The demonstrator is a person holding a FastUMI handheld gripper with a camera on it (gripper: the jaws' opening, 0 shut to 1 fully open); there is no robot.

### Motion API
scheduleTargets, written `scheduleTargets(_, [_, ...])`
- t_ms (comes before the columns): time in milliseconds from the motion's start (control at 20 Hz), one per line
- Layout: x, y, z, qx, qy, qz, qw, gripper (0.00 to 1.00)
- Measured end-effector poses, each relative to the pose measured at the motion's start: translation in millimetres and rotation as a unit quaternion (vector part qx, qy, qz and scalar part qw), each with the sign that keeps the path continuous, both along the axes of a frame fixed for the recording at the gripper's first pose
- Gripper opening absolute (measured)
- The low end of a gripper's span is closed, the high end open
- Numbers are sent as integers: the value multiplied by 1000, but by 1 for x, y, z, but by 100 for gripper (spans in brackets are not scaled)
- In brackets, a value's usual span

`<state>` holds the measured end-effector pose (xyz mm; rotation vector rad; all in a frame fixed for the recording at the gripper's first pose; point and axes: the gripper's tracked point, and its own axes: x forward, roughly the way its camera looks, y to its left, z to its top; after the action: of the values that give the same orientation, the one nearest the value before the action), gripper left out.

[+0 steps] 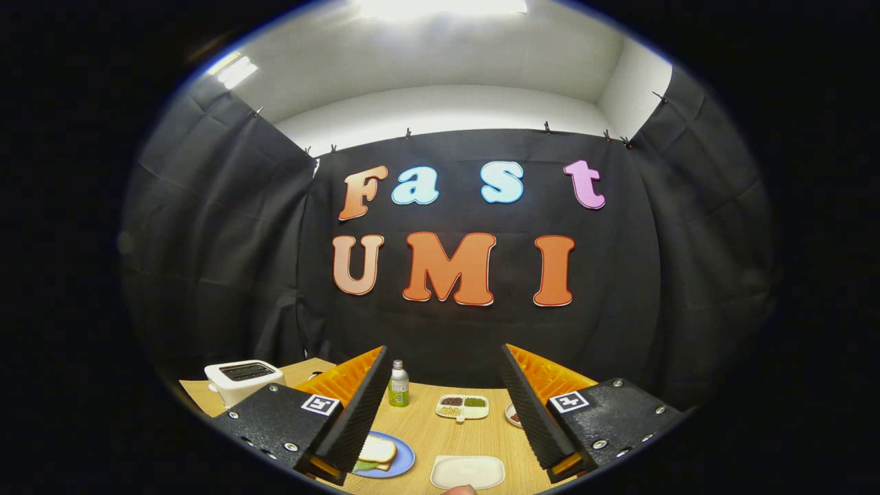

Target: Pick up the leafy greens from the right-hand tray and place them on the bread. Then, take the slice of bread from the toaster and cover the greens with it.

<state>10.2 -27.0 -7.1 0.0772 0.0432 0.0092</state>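
My gripper (pixel 443 361) is open and held above the wooden table (pixel 440 430), with nothing between its wide-apart fingers. A blue plate (pixel 404 459) lies beside the left finger (pixel 357 405), partly hidden by it. On the plate a slice of bread (pixel 379 449) lies over leafy greens (pixel 363 465) that stick out at its near edge. The white toaster (pixel 242 378) stands at the table's far left, beyond the left finger, and its slot looks dark. A white rectangular tray (pixel 467 471) lies between the fingers, close to me, and its surface looks bare.
A small green-labelled bottle (pixel 398 385) stands at the back of the table. Beside it is a white divided dish (pixel 462 406) holding dark, green and pale fillings. A small round dish (pixel 513 414) peeks out by the right finger (pixel 529 405).
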Motion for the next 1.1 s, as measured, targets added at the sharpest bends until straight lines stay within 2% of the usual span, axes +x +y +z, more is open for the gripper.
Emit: scheduleTargets(1100, [6, 12, 1, -2, 4, 2, 1000, 95])
